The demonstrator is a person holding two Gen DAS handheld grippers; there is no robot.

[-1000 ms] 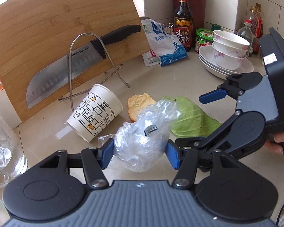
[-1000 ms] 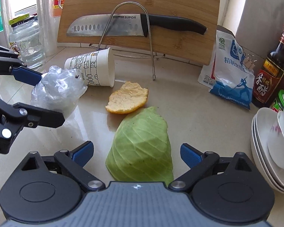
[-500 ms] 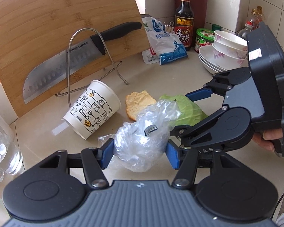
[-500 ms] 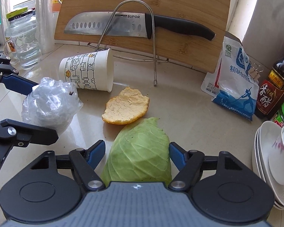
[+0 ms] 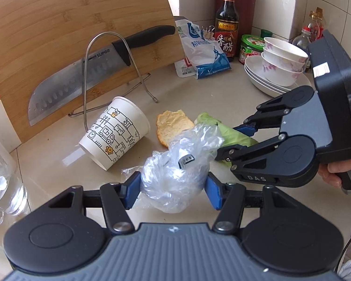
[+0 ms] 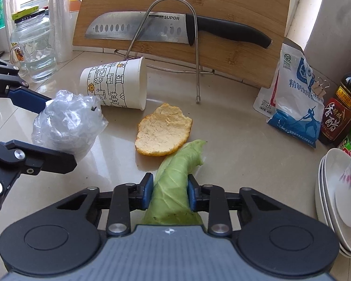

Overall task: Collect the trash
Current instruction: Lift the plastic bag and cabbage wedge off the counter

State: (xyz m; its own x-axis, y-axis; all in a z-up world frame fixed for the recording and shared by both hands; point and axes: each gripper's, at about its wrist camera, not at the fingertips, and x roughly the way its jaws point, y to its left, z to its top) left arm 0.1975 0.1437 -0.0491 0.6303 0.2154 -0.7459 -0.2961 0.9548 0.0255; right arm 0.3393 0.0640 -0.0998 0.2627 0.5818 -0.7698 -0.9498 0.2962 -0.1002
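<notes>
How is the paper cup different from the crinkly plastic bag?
The paper cup is white with cartoon drawings; the plastic bag is clear and crumpled. The cup lies tipped over on the counter, untouched; the bag is squeezed in the left gripper. Both look like trash.

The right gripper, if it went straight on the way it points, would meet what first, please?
Probably the orange peel, lying just past the cabbage leaf that the right gripper pinches; depth is unclear.
</notes>
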